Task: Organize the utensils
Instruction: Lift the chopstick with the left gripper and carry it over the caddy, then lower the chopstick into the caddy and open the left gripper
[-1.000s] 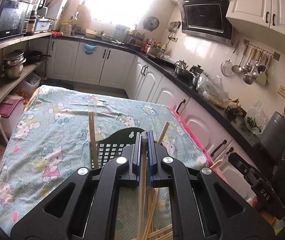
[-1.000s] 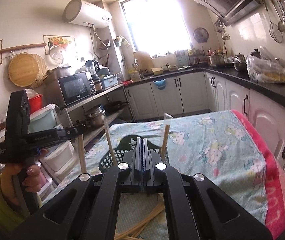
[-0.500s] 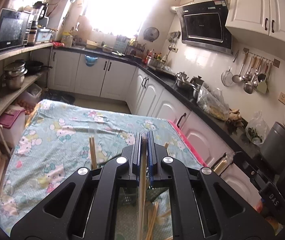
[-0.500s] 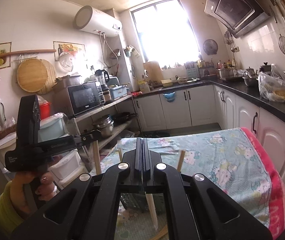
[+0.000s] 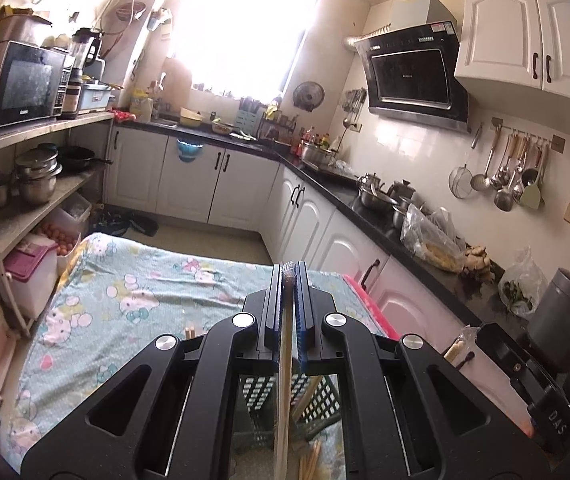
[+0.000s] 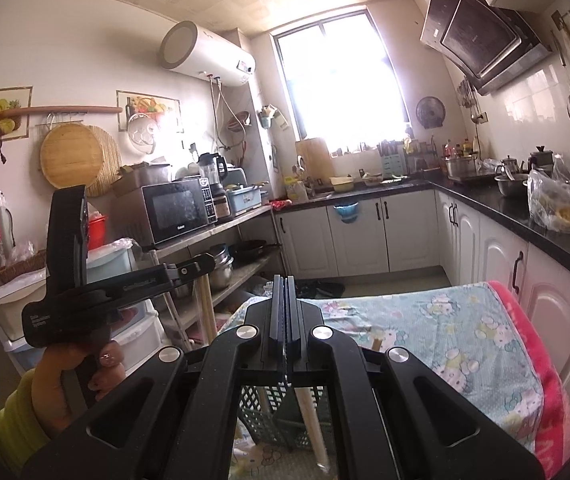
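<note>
The left hand-held gripper [image 5: 288, 276] is clamped on one chopstick [image 5: 283, 380], which hangs down between the pads towards the dark slotted basket [image 5: 321, 396] at 6 o'clock in the left wrist view. More chopsticks [image 5: 311, 456] lie loose below the basket on the cartoon-print cloth that covers the surface [image 5: 133, 292]. A pair of stick tips [image 5: 189, 332] pokes up at 9 o'clock of the gripper, just above its frame.

The right hand-held gripper [image 6: 283, 280] has its pads pressed together; a pale stick [image 6: 313, 424] shows below it over the basket [image 6: 261, 412], but whether the pads actually pinch it I cannot tell. In the right wrist view the left gripper appears at 9 o'clock, held by a hand [image 6: 81, 376] in a yellow-green sleeve, with its chopstick hanging beneath.

The risks, as I judge them:
- The left chopstick is pinched near its top end, so it can swing or slip out through a thin grip and drop on the cloth or off the edge.
- Both grippers sit above the basket with the view of it mostly blocked by their own frames, so lowering a stick could catch the rim or the lattice and tip the light basket.
- The two grippers work close together and could knock each other.
</note>
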Tool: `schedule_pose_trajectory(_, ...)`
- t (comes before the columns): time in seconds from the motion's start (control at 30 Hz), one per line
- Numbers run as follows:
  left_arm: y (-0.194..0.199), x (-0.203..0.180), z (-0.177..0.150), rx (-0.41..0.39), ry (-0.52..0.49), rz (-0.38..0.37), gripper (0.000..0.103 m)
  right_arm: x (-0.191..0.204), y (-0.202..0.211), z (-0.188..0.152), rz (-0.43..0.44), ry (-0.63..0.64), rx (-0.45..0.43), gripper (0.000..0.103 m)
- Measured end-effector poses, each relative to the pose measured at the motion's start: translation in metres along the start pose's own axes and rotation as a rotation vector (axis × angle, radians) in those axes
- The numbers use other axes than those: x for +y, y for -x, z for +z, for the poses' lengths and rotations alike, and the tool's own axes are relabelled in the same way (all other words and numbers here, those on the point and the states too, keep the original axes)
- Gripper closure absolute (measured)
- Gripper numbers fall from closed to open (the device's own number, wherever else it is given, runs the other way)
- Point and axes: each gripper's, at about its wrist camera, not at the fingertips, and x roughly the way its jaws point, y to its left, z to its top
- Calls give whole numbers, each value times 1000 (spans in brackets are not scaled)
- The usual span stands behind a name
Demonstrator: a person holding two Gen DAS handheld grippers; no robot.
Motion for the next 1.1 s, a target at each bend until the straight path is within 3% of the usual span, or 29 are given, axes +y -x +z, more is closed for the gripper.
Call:
schedule_pose_trajectory(0.47, -27, 2, 26, -55, 24, 41, 100, -1, -17, 31, -2, 4, -54, 102)
schedule_pose_trajectory(0.77, -50, -3, 20, -64, 7, 81, 100, -6, -24, 40, -6, 3, -85, 102)
schedule_pose_trajectory(1.1, -73, -5, 6, -63, -14, 89, 100, -18, -41, 35, -22, -15, -59, 102)
